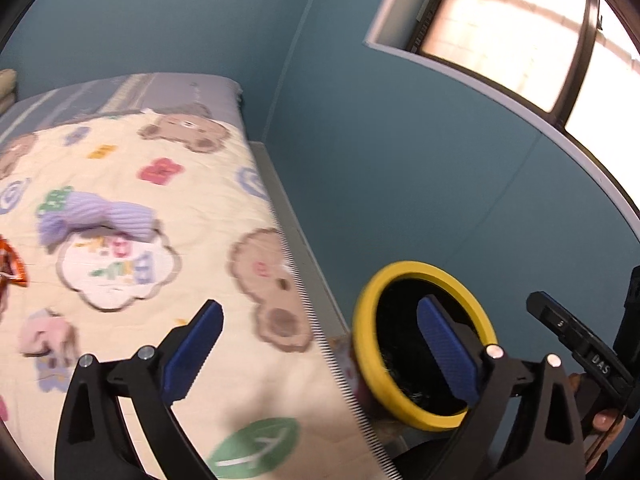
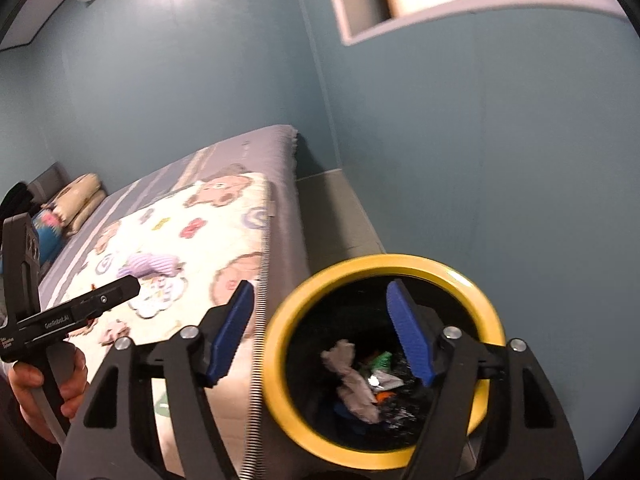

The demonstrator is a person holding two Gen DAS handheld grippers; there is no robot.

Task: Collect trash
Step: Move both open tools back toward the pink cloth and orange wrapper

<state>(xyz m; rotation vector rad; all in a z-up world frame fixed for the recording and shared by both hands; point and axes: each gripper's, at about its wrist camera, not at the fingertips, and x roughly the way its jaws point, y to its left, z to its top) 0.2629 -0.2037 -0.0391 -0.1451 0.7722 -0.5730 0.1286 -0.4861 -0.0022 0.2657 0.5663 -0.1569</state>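
Observation:
A yellow-rimmed black bin [image 2: 280, 376] stands on the floor beside the bed, with crumpled paper [image 2: 354, 384] and a green wrapper [image 2: 380, 360] inside. My right gripper [image 2: 322, 336] hangs open above its mouth, nothing between the blue pads. Over the bed's near corner my left gripper [image 1: 320, 344] is open wide and empty, with the bin [image 1: 368, 360] to its right. On the quilt lie an orange wrapper [image 1: 10, 264] at the left edge and a pink crumpled scrap [image 1: 40, 336].
The bed carries a cream quilt with bear prints [image 1: 168, 184] and a purple knitted item [image 1: 96, 218]. Pillows [image 2: 78, 196] sit at its far end. Teal walls [image 1: 400, 160] and a window [image 1: 520, 40] close in the corner behind the bin. A hand [image 2: 68, 384] holds the left gripper's handle.

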